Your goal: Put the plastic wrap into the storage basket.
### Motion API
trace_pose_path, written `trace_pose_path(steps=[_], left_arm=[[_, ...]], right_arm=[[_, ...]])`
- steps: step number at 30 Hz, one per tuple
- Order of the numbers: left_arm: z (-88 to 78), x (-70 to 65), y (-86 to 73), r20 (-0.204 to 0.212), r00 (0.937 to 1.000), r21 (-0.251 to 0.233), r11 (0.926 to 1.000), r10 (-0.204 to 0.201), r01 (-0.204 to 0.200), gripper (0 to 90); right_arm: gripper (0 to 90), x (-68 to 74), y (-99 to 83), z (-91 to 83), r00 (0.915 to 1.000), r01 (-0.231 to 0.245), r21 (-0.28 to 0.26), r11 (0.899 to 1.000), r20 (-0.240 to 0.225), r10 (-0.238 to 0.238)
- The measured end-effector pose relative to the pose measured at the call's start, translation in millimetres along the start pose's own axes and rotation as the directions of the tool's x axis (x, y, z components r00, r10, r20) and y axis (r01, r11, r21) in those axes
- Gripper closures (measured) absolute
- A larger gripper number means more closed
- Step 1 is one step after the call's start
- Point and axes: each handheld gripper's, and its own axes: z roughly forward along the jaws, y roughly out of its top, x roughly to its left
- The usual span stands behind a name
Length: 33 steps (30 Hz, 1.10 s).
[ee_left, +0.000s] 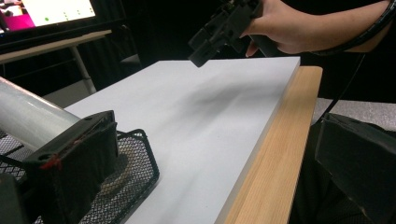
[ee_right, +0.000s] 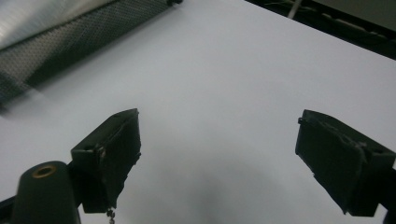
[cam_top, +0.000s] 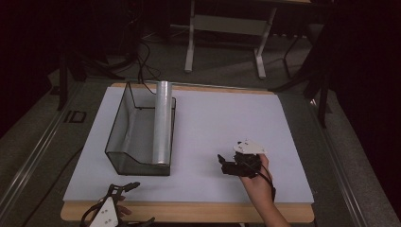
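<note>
A black wire-mesh basket (cam_top: 118,137) stands on the left half of the white board. A roll of clear film (cam_top: 162,123) lies along the basket's right side, its far end sticking up over the rim. My right gripper (cam_top: 223,163) hovers over the board to the right of the basket, open and empty, its jaws pointing left. In the right gripper view the gripper (ee_right: 226,158) has bare board between its jaws, with the basket (ee_right: 70,44) and roll (ee_right: 42,14) at top left. My left gripper (cam_top: 142,203) is open at the board's front-left edge. In its own view the left gripper (ee_left: 215,163) sits beside the basket (ee_left: 137,158) and roll (ee_left: 28,112).
The white board (cam_top: 222,118) lies on a wooden table top (cam_top: 189,213) whose edge shows in front. White desk legs (cam_top: 189,42) and cables stand on the floor beyond. The right gripper (ee_left: 215,32), held by a hand, shows high in the left gripper view.
</note>
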Motion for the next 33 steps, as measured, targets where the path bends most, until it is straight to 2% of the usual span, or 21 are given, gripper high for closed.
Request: trace_pose_path(steps=[4, 9, 13, 16, 18, 22, 27, 33], left_arm=[[0.3, 0.3, -0.6, 0.0, 1.0, 0.003, 1.0, -0.002, 0.002, 0.0], [0.3, 0.7, -1.1, 0.0, 1.0, 0.006, 1.0, 0.0, 0.0, 0.0], [0.5, 0.8, -1.3, 0.001, 1.0, 0.007, 1.0, 0.001, -0.001, 0.0], [0.6, 0.8, -1.4, 0.001, 1.0, 0.007, 1.0, -0.001, 0.001, 0.0], [1.0, 0.9, -1.5, 0.001, 1.0, 0.007, 1.0, -0.003, 0.003, 0.0], [0.9, 0.9, -1.9, 0.001, 1.0, 0.012, 0.9999, 0.002, -0.002, 0.0], [1.1, 0.9, -2.3, 0.004, 1.0, 0.014, 0.9999, 0.001, -0.001, 0.0], [1.3, 1.2, -2.9, 0.006, 1.0, 0.014, 0.9999, -0.001, 0.001, 0.0]], right_arm=[[13.9, -4.4, -10.5, -2.9, 1.0, -0.001, 0.007, 1.0, 0.0, 0.001], [13.9, -15.8, -24.0, -11.3, 0.9993, -0.036, -0.01, 0.999, 0.008, 0.036], [13.9, -20.9, -35.0, -13.4, 0.9988, -0.033, 0.006, 0.999, 0.037, 0.033], [14.0, -21.6, -37.1, -13.7, 0.9986, -0.032, 0.012, 0.999, 0.042, 0.032], [13.9, -26.5, -47.7, -14.5, 0.9978, -0.033, 0.025, 0.999, 0.059, 0.032], [13.8, -29.5, -56.0, -17.1, 0.9973, -0.036, 0.025, 0.999, 0.065, 0.034], [13.7, -31.6, -62.6, -14.4, 0.9969, -0.037, 0.041, 0.998, 0.071, 0.034], [13.7, -33.3, -61.8, -13.9, 0.9965, -0.031, 0.027, 0.999, 0.078, 0.029]])
